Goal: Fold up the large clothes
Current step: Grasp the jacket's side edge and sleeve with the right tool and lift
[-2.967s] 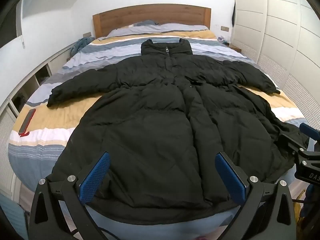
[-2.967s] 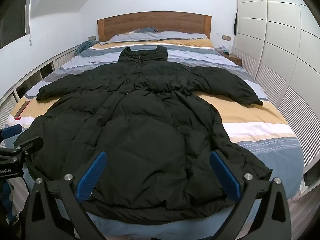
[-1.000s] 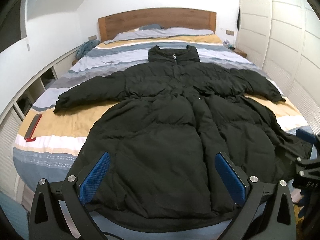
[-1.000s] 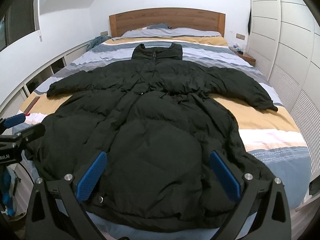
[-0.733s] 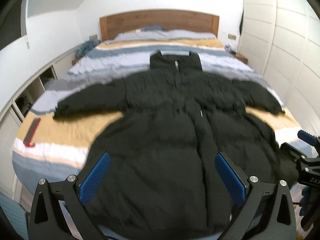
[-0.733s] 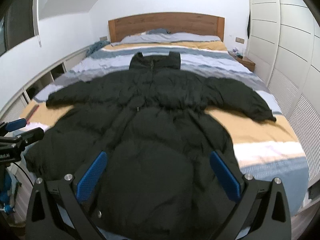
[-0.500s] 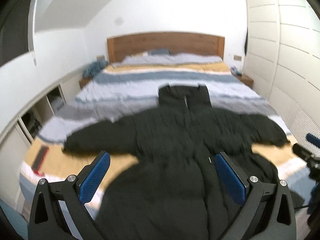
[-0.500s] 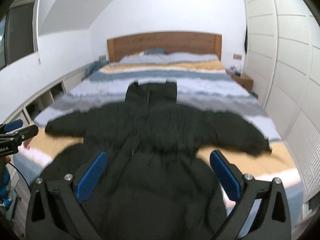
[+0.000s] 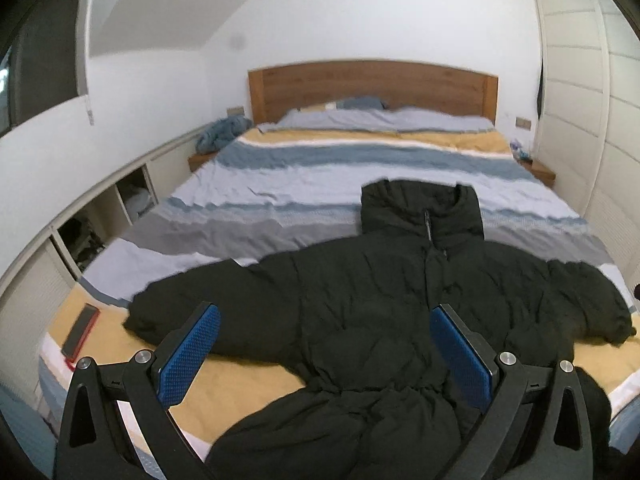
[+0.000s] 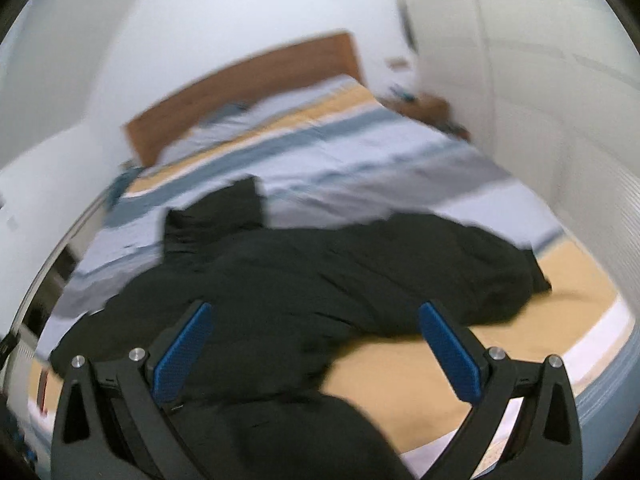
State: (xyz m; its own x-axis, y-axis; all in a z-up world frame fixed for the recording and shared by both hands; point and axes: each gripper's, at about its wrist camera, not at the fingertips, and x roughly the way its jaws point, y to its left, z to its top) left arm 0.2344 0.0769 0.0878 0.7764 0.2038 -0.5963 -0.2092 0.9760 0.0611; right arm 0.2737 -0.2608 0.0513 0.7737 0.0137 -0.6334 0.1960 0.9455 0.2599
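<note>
Both views have tilted up off the hem. Black coat (image 9: 400, 300) lies spread on bed (image 9: 320, 184) ahead of left hand-held gripper (image 9: 324, 350) and right hand-held gripper (image 10: 316, 344), both wide open, empty; right view is blurred, seemingly mid-swing.

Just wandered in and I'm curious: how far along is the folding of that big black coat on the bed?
Barely started. Done: the coat lies spread front-up on the bed, zipped, both sleeves out to the sides. In hand: nothing; the left hand-held gripper and the right hand-held gripper are both open above it, gripping no fabric. Left: every fold, sleeves inward and then the body; no fold shows yet.
</note>
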